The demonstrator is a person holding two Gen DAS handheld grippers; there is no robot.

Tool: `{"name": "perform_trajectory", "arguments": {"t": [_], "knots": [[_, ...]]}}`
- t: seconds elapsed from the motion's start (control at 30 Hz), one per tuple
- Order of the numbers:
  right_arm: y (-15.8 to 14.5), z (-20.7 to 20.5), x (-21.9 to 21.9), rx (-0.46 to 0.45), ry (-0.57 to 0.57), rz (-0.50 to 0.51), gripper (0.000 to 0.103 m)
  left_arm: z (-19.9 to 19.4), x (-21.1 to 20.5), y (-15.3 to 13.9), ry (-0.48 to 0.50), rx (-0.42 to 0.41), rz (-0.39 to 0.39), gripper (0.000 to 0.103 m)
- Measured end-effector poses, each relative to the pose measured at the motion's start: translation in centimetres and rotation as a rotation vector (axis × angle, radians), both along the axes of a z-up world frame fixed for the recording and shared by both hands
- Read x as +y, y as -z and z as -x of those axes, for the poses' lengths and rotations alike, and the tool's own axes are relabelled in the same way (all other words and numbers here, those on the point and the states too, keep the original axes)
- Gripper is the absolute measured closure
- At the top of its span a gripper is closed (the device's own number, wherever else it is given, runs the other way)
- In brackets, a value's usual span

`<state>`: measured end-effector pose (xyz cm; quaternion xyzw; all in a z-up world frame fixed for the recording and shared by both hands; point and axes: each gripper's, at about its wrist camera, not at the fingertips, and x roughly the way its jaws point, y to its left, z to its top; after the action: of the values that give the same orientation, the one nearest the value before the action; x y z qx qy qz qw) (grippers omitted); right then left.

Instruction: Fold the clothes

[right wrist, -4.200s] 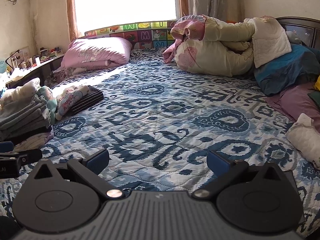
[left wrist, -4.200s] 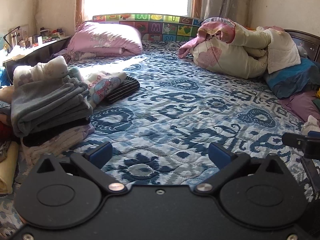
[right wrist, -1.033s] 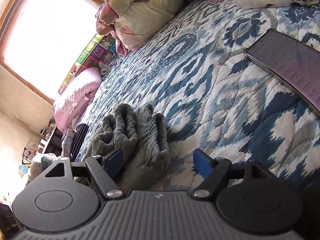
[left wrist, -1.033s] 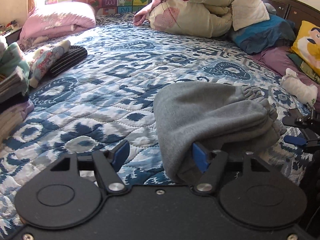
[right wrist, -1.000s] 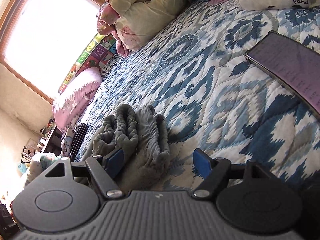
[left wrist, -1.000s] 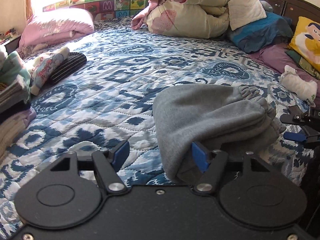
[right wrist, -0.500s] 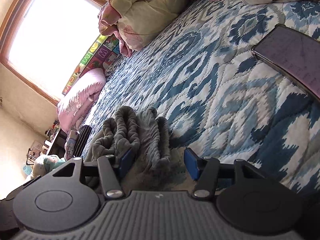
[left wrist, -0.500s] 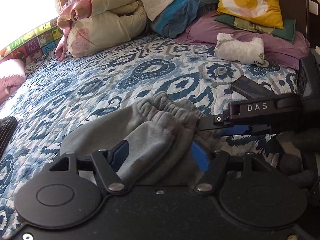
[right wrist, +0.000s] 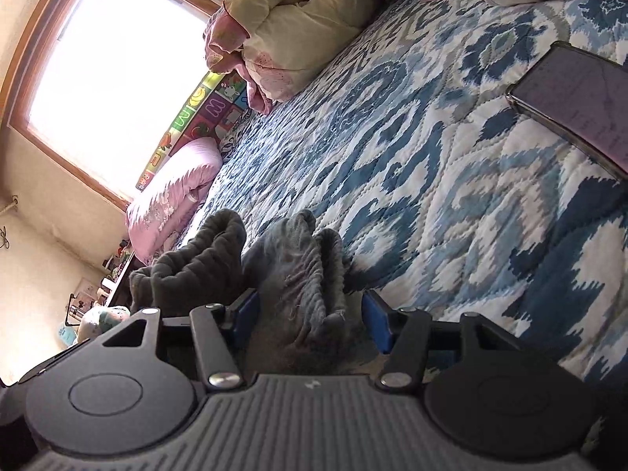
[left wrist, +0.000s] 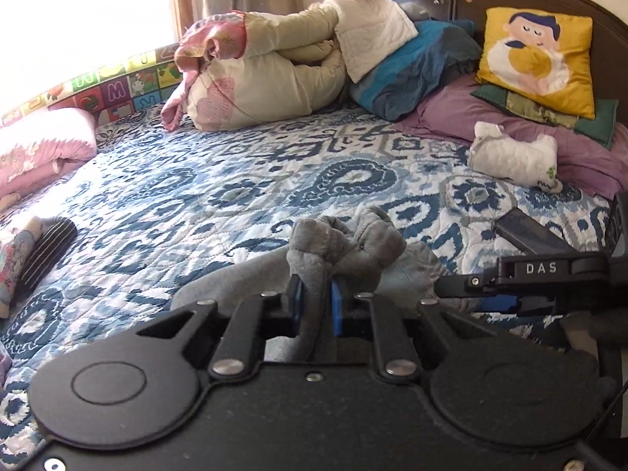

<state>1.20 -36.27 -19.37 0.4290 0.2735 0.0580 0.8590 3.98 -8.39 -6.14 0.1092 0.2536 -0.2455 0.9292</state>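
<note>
A grey fleece garment with a gathered elastic waistband lies on the blue patterned bedspread. My left gripper is shut on a bunched fold of its waistband. In the right wrist view the same grey garment sits between the blue pads of my right gripper. Its jaws stand part-closed around the ribbed waistband with a gap on each side. The right gripper also shows side-on in the left wrist view, at the garment's right edge.
A dark phone lies on the bedspread to the right, also in the left wrist view. Rolled quilts, a yellow cushion and a white bundle lie at the headboard. Folded clothes lie at left.
My left gripper has closed onto the waistband and bunched it up. My right gripper's jaws have narrowed around the garment's other end.
</note>
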Motion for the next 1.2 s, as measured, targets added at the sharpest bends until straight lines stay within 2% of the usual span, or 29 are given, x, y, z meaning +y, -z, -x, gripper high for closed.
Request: {"name": "perform_trajectory", "arguments": {"t": [0.37,0.57,0.67,0.77,0.83,0.93,0.97,1.03,1.1,1.17,1.2], "knots": [[0.0,-0.2,0.6,0.028,-0.015,0.061,0.045,0.3,15.6,-3.3,-0.349,0.008,0.366,0.092],[0.0,-0.2,1.0,0.040,-0.019,0.096,0.045,0.3,22.1,-0.7,-0.512,0.074,0.481,0.093],[-0.1,-0.3,1.1,0.042,-0.021,0.108,0.045,0.2,24.4,1.5,-0.594,0.137,0.514,0.093],[-0.2,-0.6,1.1,0.039,-0.023,0.113,0.045,0.1,26.6,4.1,-0.707,0.254,0.555,0.092],[-0.3,-0.7,1.1,0.037,-0.024,0.117,0.045,0.1,26.8,4.4,-0.774,0.278,0.501,0.086],[-0.4,-1.0,1.0,0.034,-0.026,0.123,0.045,0.2,27.2,4.8,-0.873,0.311,0.414,0.071],[-0.5,-1.0,1.0,0.033,-0.027,0.125,0.044,0.4,27.4,4.5,-0.877,0.297,0.413,0.058],[-0.6,-1.2,1.0,0.031,-0.028,0.129,0.042,0.7,27.9,3.7,-0.871,0.268,0.430,0.044],[-0.6,-1.4,1.0,0.029,-0.030,0.132,0.036,0.3,28.5,3.2,-0.849,0.268,0.455,0.040],[-0.7,-1.5,1.0,0.027,-0.031,0.136,0.029,-0.3,29.2,2.9,-0.821,0.278,0.488,0.029],[-0.8,-1.6,0.9,0.027,-0.032,0.138,0.028,-1.1,29.3,3.1,-0.800,0.302,0.493,0.028]]}}
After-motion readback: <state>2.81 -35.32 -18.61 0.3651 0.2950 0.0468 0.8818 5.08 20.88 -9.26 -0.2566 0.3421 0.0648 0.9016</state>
